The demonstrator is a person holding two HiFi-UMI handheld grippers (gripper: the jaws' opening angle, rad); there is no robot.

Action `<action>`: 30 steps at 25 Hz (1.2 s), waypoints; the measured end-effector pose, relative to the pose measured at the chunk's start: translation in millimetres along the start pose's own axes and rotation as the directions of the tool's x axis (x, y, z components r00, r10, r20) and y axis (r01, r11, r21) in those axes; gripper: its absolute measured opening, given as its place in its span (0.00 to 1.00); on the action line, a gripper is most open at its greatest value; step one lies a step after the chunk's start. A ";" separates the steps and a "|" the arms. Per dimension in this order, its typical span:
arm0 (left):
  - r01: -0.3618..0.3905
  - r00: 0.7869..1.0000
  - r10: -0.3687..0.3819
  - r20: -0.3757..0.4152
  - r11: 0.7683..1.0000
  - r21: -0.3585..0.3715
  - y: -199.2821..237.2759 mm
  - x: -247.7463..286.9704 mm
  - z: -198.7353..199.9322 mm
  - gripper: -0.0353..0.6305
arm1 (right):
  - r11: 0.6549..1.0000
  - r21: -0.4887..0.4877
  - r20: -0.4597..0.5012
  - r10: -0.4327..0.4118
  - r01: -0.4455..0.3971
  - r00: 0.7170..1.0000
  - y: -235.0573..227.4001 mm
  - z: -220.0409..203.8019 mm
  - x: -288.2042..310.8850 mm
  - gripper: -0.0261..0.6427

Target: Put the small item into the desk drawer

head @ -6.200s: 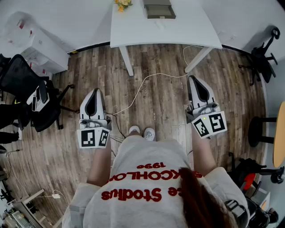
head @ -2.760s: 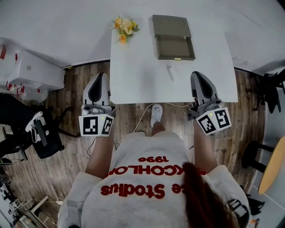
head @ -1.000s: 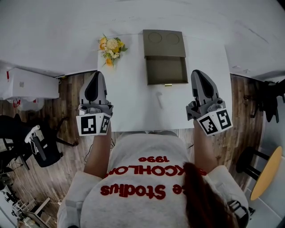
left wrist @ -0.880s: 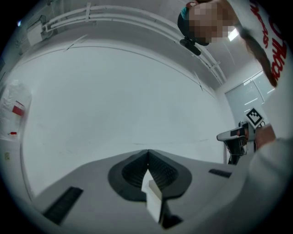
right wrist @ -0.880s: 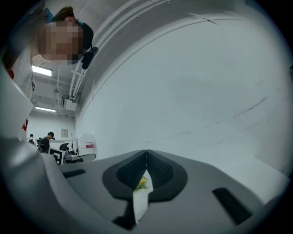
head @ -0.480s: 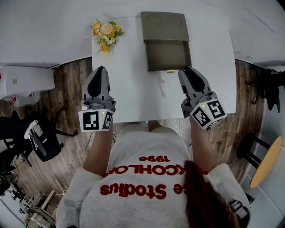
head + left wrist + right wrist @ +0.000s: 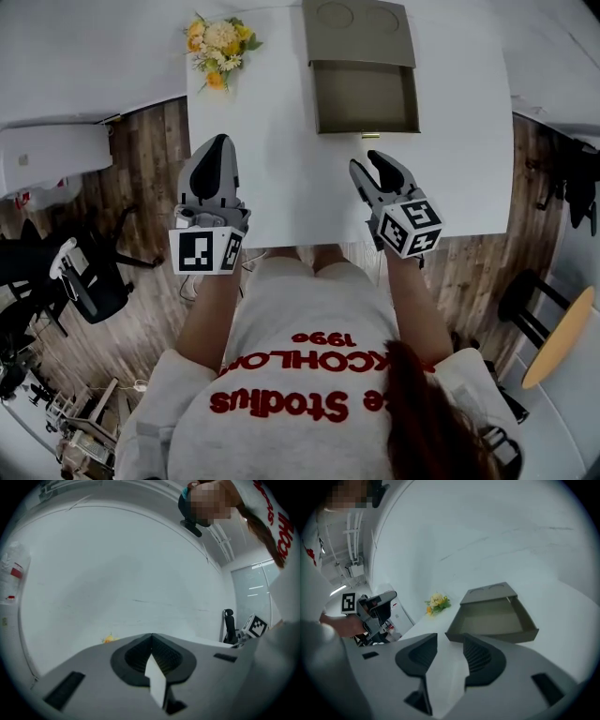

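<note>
Step in hand, as judged: the reach for the pick.

Right gripper [image 7: 368,161]: fingers [image 7: 483,660] are spread and have just been opening. Only bare counter [image 7: 281,141] is seen between them.
Left gripper [image 7: 215,141]: fingers [image 7: 136,654] are pressed together with nothing pinched, parked well to the left of the right fingers.

Small item: it cannot be made out in any view. It is probably pale on the white counter and is expected just ahead of, or under, the right fingers.
Drawer [image 7: 366,94]: it is already pulled open, straight ahead of the right fingers and near, and its floor looks bare. Its handle [image 7: 369,135] is the part closest to the fingertips.

How it should be done:
- The item should be located before any close. A blind close on white-on-white is likely to be wasted.
- The fingers should be left spread until the item is straddled, with the tips brought down to just touch the counter. A low item is easily ridden over.
- Once it is pinched, the drawer's front wall must be cleared. Release should be made over mid-floor, not at the lip.
- The drawer front should not be knocked, since it may be pushed shut. It can be steadied with the left fingers if it slides.
- The flowers [image 7: 217,42] lie far left of the fingers, out of the path.
</note>
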State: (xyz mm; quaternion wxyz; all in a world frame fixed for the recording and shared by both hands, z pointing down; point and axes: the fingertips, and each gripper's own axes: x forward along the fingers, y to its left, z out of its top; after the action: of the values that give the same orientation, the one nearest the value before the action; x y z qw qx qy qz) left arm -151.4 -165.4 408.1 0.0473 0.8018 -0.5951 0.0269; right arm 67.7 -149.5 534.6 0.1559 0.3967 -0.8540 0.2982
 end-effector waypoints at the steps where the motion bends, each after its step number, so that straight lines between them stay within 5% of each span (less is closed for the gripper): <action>1: 0.002 1.000 -0.002 -0.007 1.000 -0.002 -0.6 -0.6 -3.2 0.06 | 1.000 0.000 -0.027 -0.011 0.011 1.000 -2.6 -10.6 4.1 0.31; 6: 0.003 0.999 -0.003 -0.037 1.000 -0.012 -0.7 -4.2 -17.2 0.06 | 0.997 -0.057 -0.194 -0.066 0.056 0.979 -10.7 -61.3 22.8 0.37; 11: 0.014 0.998 -0.015 -0.055 1.000 -0.014 -5.3 -6.4 -26.1 0.06 | 0.998 -0.050 -0.233 -0.061 0.050 0.971 -8.5 -80.9 27.1 0.36; 14: 0.013 0.998 -0.014 -0.060 1.000 -0.010 -6.9 -8.4 -27.5 0.06 | 0.997 -0.055 -0.221 -0.067 0.056 0.973 -9.0 -79.7 25.3 0.26; 20: 0.010 0.999 -0.010 -0.050 1.000 -0.002 -8.0 -9.9 -23.5 0.06 | 0.997 -0.057 -0.195 -0.059 0.049 0.979 -9.7 -71.7 23.0 0.24; 30: 0.013 1.000 -0.014 0.023 1.000 0.026 -7.8 -7.7 9.0 0.06 | 0.994 -0.074 0.046 -0.075 0.079 0.996 -9.8 14.9 -2.5 0.24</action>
State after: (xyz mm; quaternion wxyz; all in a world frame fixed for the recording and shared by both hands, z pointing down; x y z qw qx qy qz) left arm -146.3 -156.8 398.0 0.0305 0.8066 -0.5898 0.0249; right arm 76.3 -162.5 525.5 0.1637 0.4296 -0.8520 0.2505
